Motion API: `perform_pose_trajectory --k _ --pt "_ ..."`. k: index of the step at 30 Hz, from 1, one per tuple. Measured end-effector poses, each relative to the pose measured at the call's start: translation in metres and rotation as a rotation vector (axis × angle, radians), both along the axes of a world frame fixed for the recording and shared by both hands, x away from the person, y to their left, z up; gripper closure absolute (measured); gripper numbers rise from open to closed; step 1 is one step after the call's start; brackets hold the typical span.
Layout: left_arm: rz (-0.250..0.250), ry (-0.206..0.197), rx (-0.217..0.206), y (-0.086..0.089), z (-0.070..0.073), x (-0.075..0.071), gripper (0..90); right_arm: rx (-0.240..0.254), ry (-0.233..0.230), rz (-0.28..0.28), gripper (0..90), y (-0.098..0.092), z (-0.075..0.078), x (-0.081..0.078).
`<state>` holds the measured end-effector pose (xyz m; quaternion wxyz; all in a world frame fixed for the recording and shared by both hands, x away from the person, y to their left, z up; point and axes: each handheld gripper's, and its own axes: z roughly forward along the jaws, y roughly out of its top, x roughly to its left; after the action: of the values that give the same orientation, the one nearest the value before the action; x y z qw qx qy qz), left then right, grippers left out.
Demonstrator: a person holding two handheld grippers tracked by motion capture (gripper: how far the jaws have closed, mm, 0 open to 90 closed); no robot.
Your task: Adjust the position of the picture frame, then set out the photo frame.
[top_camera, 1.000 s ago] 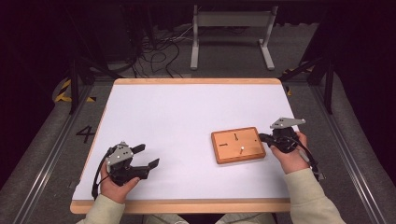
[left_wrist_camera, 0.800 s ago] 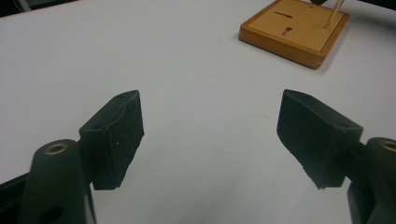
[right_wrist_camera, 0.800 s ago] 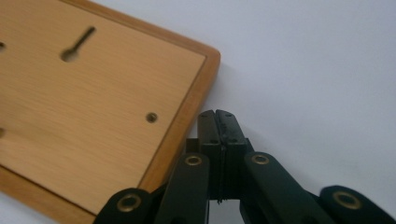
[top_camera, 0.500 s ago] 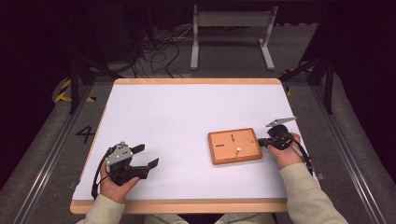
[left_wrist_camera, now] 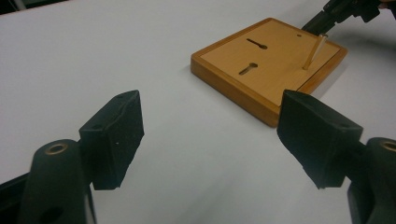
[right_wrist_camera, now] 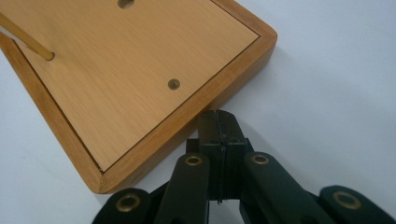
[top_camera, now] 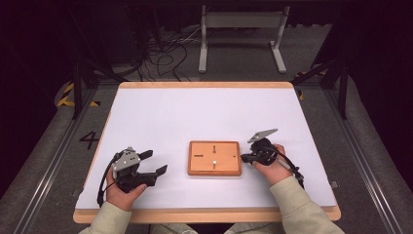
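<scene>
A flat wooden board lay on the white table, a little right of the middle and toward the near edge. Its top had a lighter inset panel with dark keyhole-shaped slots and one small round brass-ringed hole. A thin wooden peg stood in the board and leaned a little; in the high view it appeared as a small pale dot near the middle of the board.

The right gripper was at the right edge of the board, held by the right hand. Its two black jaws were pressed together with nothing between them, and in the right gripper view its tips touched the side of the board, close to a rounded corner. The grey three-cornered plate rose above it.

The left gripper was well apart from the board, on the left side of the table near the front edge, held by the left hand. Its jaws were spread wide and held nothing; in the left gripper view they pointed over the bare table toward the board.

Behind the table were cables on the floor and a grey metal stand.
</scene>
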<state>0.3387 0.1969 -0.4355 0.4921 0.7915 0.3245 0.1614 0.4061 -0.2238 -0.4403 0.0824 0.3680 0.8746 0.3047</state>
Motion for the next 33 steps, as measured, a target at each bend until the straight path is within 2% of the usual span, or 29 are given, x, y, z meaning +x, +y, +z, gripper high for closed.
perform_pose_trajectory --k 1,4,6,8,11,12,16,19,21,24,28,33 --pt "-0.002 -0.012 0.005 0.0 0.0 0.001 23.3 0.0 -0.008 0.006 90.0 0.004 -0.001 0.0" --pt "-0.008 -0.008 0.005 -0.002 0.0 0.001 23.4 -0.015 -0.035 0.008 90.0 0.007 -0.001 0.0" --pt "-0.009 -0.002 0.002 -0.003 0.0 0.001 23.4 -0.008 -0.05 0.012 90.0 0.006 0.001 -0.002" --pt "-0.02 0.003 0.011 -0.004 0.0 0.003 23.5 -0.026 -0.102 0.005 90.0 0.001 0.005 -0.005" --pt "-0.042 0.035 -0.005 -0.009 0.0 0.006 23.4 -0.058 -0.203 0.003 85.4 -0.012 0.014 -0.01" --pt "-0.047 0.033 0.004 -0.011 0.001 0.006 23.4 -0.058 -0.219 0.005 84.4 -0.017 0.016 -0.011" --pt "-0.035 0.029 0.017 -0.017 0.005 0.007 25.3 -0.013 -0.225 -0.016 83.3 -0.036 0.021 -0.013" --pt "-0.039 0.033 0.02 -0.02 0.008 0.009 26.2 0.006 -0.231 -0.029 82.1 -0.043 0.023 -0.014" --pt "-0.052 0.045 0.029 -0.025 0.011 0.01 26.8 0.024 -0.238 -0.048 80.3 -0.047 0.025 -0.015" --pt "-0.097 0.054 0.038 -0.034 0.016 0.011 31.9 0.049 -0.244 -0.04 77.9 -0.049 0.027 -0.017" --pt "-0.121 0.035 0.059 -0.047 0.019 0.013 31.6 0.075 -0.252 -0.05 74.0 -0.051 0.027 -0.018" --pt "-0.143 0.042 0.027 -0.059 0.024 0.02 32.1 0.11 -0.252 -0.07 70.5 -0.055 0.028 -0.02"
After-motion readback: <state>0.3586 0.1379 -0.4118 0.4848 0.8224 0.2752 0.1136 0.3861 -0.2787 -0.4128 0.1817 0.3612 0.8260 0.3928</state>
